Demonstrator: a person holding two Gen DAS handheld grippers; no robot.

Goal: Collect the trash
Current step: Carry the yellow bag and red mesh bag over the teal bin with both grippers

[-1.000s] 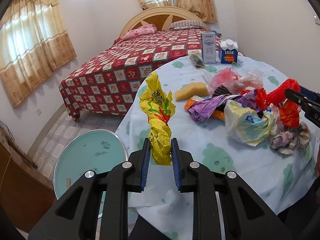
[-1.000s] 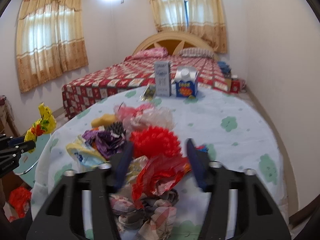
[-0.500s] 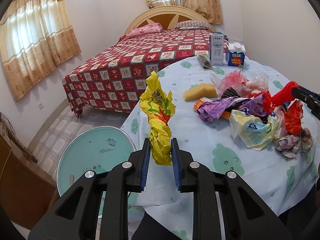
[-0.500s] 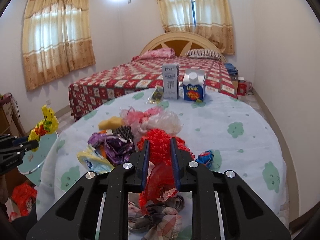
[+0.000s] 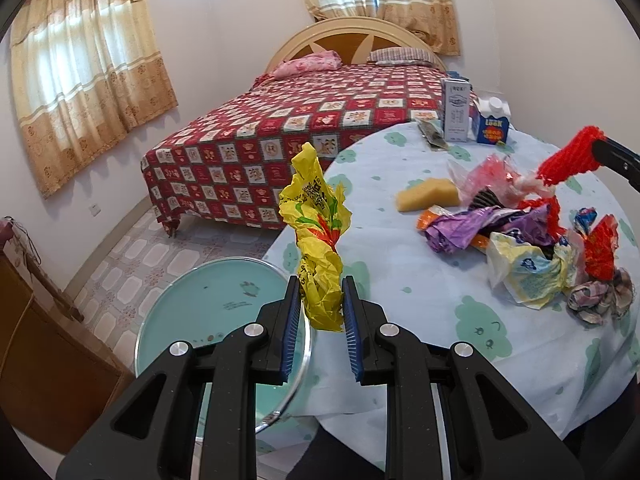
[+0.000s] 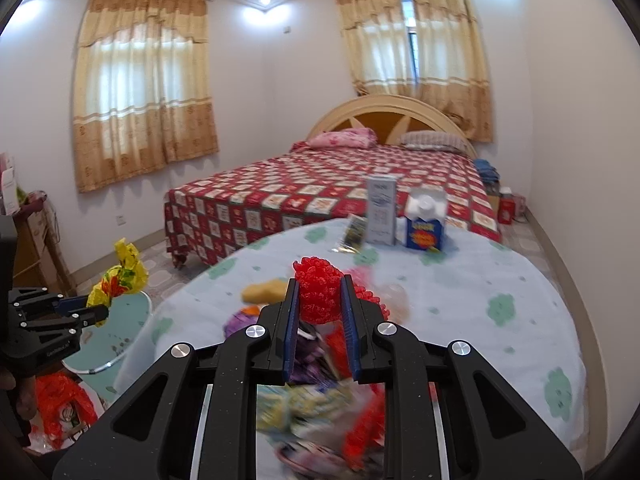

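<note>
In the left wrist view, off the left edge of the tabletop point(image 5: 420, 296) and above a round teal side table point(image 5: 208, 312), we see the left gripper point(image 5: 320, 312) clamped on a crumpled yellow wrapper point(image 5: 316, 232) that stands upright between its blue pads. On the flowered cloth, toward the right edge, lies a heap of trash: a purple wrapper point(image 5: 460, 232), a pale printed bag point(image 5: 528, 276), a pinkish clear bag point(image 5: 488, 172), with a yellow sponge point(image 5: 426, 196) just beside it. At the far edge stand a grey carton point(image 5: 456, 110) and a blue milk carton point(image 5: 494, 122). A red mesh net point(image 5: 572, 160) hangs from the right gripper's tip at the frame's right edge, lifted above the heap.

In the right wrist view, we see the right gripper point(image 6: 319, 300) closed on that red mesh net point(image 6: 318, 292), its jaws having just closed around it; the heap below is blurred. At the left, the left gripper point(image 6: 94, 310) holds the yellow wrapper point(image 6: 120, 276) over the teal side table point(image 6: 116, 336), with a red plastic bag point(image 6: 60, 404) on the floor beneath.
</note>
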